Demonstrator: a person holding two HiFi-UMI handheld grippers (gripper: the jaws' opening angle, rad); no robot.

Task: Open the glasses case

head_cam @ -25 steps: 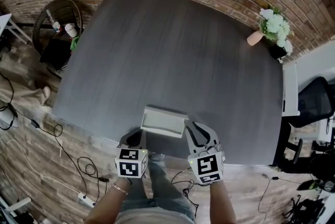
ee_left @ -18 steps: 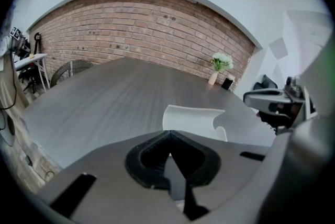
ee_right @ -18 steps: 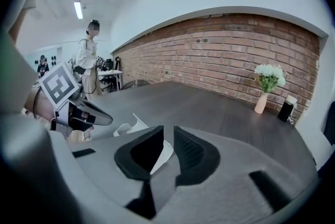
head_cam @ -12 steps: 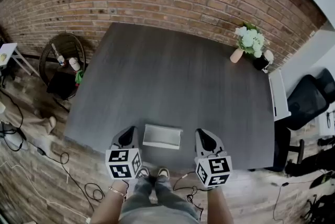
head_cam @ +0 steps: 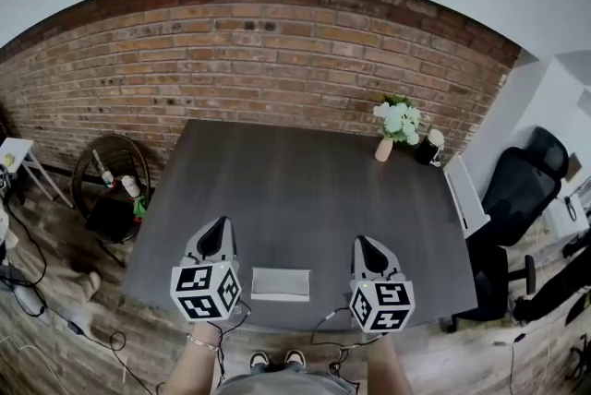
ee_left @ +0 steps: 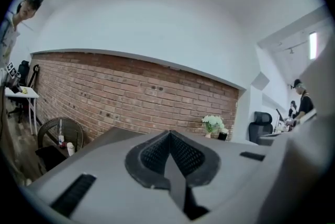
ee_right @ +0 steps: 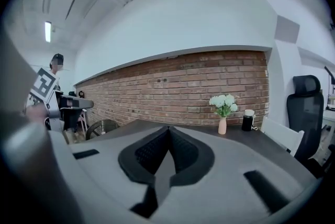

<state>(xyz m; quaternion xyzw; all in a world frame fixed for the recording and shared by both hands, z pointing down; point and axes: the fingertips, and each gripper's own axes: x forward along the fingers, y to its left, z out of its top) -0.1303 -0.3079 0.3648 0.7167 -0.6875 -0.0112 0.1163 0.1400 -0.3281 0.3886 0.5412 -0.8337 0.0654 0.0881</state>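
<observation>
Head view puts the glasses case (head_cam: 281,283) at the table's (head_cam: 295,172) 6 o'clock edge; left gripper (head_cam: 218,229) at its 9 o'clock, right gripper (head_cam: 364,245) at 3, both jaws pressed together, empty, seemingly held clear

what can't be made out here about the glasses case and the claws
- Glasses case: head view, too small to tell whether its lid is open or what is inside.
- Same case: not seen in either gripper view. Each claw's own body fills the lower frame, with the left claw and right claw shut and aimed at the brick wall.
- Dark item beside the vase: too small to identify.
</observation>
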